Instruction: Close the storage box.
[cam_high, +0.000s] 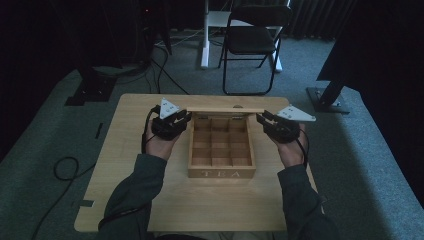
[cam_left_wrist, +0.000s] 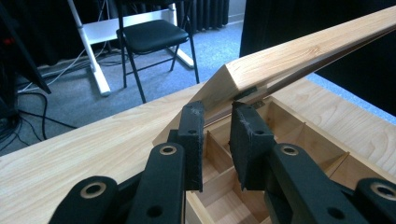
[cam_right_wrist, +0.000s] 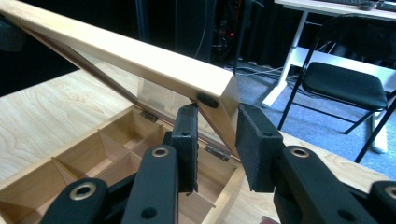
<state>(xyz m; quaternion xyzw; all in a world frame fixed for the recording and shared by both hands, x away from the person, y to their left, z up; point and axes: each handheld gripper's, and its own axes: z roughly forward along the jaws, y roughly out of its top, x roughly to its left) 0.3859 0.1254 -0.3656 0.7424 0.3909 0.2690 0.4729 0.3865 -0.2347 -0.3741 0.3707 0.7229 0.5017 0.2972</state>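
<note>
Tea box at centre of table, "TEA" front toward 6 o'clock, compartments bare. Lid hinged along the 12 o'clock edge, raised partway, tilted, not yet resting back.

Left gripper at 10 o'clock of the box, right gripper at 2 o'clock. Both claws nearly pressed together, each pinching 1 end of the lid frame. Grip at the pad tips only, little pad overlap on the wood, judging from the 2 gripper views.

Risks from here:
- Shallow pinch on smooth wood. Any slackening on 1 side likely to let that corner slip, leaving the other claw to carry the lid and twist it on its hinges.
- Slip on both sides: lid drop toward 6 o'clock, slam onto the box, possible jolt or shift of the box.
- Uneven lift between 10 and 2 o'clock: racking of the frame, strain on the small hinges seen in the right gripper view.
- Push too far toward 12 o'clock: box light and unheld, so likely to tip back or skid toward the far table edge.
- Glass or clear panel in the lid suspected, not certain; a hard drop unkind to it.
</note>
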